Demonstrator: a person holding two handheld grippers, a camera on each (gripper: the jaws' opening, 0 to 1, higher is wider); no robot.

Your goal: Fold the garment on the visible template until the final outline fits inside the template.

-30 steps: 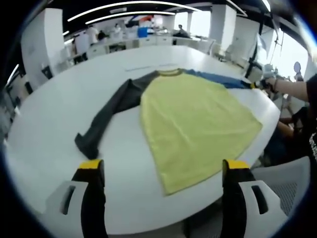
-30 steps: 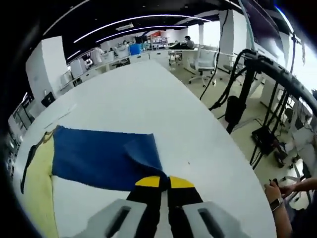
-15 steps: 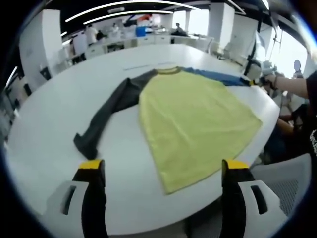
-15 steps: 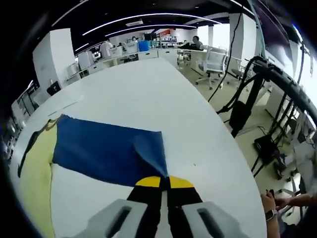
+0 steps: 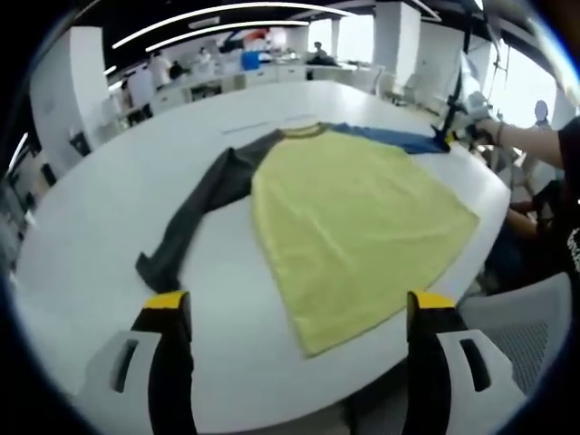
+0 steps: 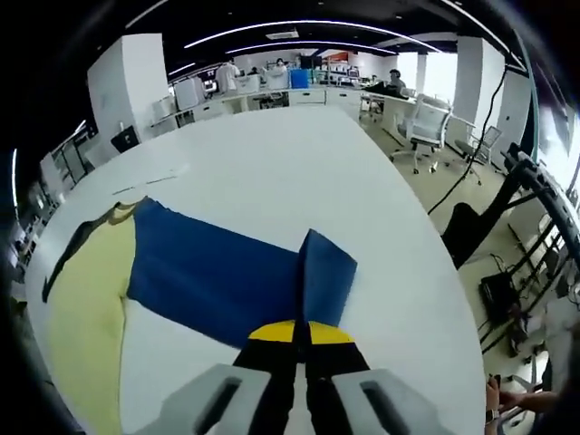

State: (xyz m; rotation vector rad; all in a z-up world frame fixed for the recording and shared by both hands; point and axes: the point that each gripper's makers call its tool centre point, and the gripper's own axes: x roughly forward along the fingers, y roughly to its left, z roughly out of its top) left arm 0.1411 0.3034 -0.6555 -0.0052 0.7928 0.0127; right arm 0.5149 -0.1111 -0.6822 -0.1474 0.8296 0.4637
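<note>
Our right gripper clenched the blue sleeve cuff, lower centre; left gripper released; weak pinch risked slipping.

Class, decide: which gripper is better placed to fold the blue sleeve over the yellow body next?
Right. The right gripper is shut on the blue sleeve, its end lifted; the left gripper hangs open, gripping nothing.
</note>
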